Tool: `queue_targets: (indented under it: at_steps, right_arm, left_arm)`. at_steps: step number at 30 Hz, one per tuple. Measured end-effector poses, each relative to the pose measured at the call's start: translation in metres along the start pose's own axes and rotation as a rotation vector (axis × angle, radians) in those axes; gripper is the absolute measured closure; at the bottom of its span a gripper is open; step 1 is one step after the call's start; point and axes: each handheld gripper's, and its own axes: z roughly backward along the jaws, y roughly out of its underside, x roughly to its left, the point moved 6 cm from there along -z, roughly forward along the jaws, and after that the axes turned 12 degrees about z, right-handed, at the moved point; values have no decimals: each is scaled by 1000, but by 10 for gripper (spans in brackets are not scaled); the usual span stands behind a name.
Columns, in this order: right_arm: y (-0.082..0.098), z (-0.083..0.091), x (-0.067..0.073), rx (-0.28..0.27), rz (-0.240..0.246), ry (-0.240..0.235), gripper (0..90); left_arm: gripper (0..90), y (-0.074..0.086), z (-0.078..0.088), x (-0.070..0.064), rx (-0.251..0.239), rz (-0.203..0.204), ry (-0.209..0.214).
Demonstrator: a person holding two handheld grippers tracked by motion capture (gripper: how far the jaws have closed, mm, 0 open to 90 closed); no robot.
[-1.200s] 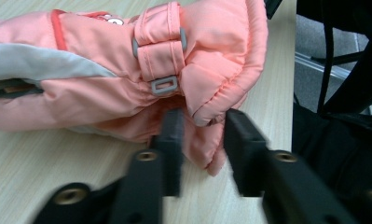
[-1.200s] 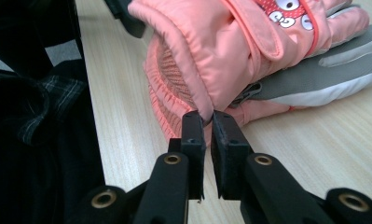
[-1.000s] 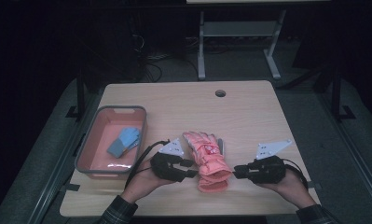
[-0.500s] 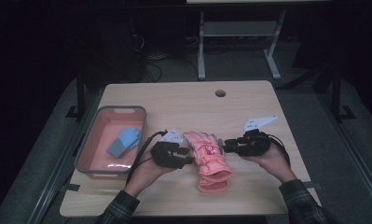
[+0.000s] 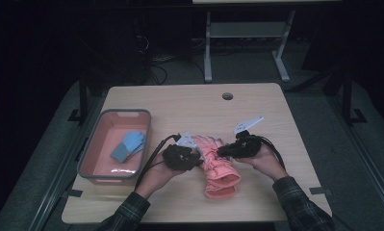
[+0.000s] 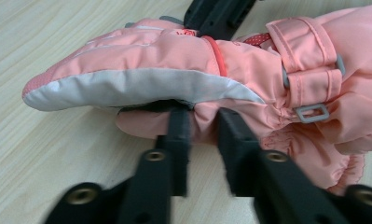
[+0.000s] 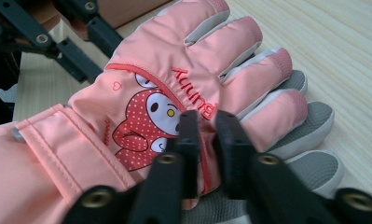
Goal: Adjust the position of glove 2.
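From the high view, a pink glove [image 5: 217, 163] lies flat on the surface [image 5: 189, 103] between the left gripper [image 5: 192, 159] and the right gripper [image 5: 224, 151], likely so both can lift it together; a tray [image 5: 98, 175] with a blue glove [image 5: 128, 146] sits beyond the left one. In the left gripper view, the fingers [image 6: 179, 128], just closing, pinch a fold at the glove's [image 6: 174, 60] edge. In the right gripper view, the fingers [image 7: 189, 130], also just closing, nip the printed back of the glove [image 7: 141, 93], whose fingertips point away.

Dim lab: lone test table [image 5: 189, 103] on dark carpet.
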Motion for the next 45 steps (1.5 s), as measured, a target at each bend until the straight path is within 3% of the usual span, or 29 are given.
queue_targets:
  at_steps: [3,10,17,22,29,31,35,37,38,40,42,43,45]
  right_arm:
    - [0,3,0,3,10,13,886]
    - [-8,25,9,-49,31,22,888]
    - [-5,43,18,-48,31,32,888]
    - [4,40,14,-3,13,47,887]
    - [7,51,20,-23,14,46,883]
    - [17,47,21,20,5,44,874]
    - [27,39,22,62,-6,34,859]
    - [28,38,22,59,-8,31,811]
    - [26,42,22,37,0,35,736]
    - [24,45,22,24,-2,42,732]
    - [21,52,22,1,0,60,777]
    - [19,56,21,-18,6,82,849]
    - [16,56,21,-31,17,99,899]
  left_arm:
    - [877,-1,2,0,-12,-7,-11]
    - [896,-7,8,1,-44,-7,-16]
    - [897,-17,6,-2,-53,-10,-11]
    - [896,-23,-5,0,-60,11,-6]
    - [896,-25,-9,-2,-65,4,5]
    - [893,-24,-12,-3,-52,-3,10]
    - [860,-21,-22,-6,-21,-20,8]
    - [805,-20,-24,-7,-17,-29,-9]
    - [779,-20,-22,-6,-22,-24,-14]
    - [716,-20,-20,-5,-26,-18,-11]
    - [687,-18,-16,-3,-22,-8,-11]
    - [618,-16,-14,-2,-18,-7,-13]
    - [566,-9,-8,1,-12,1,-17]
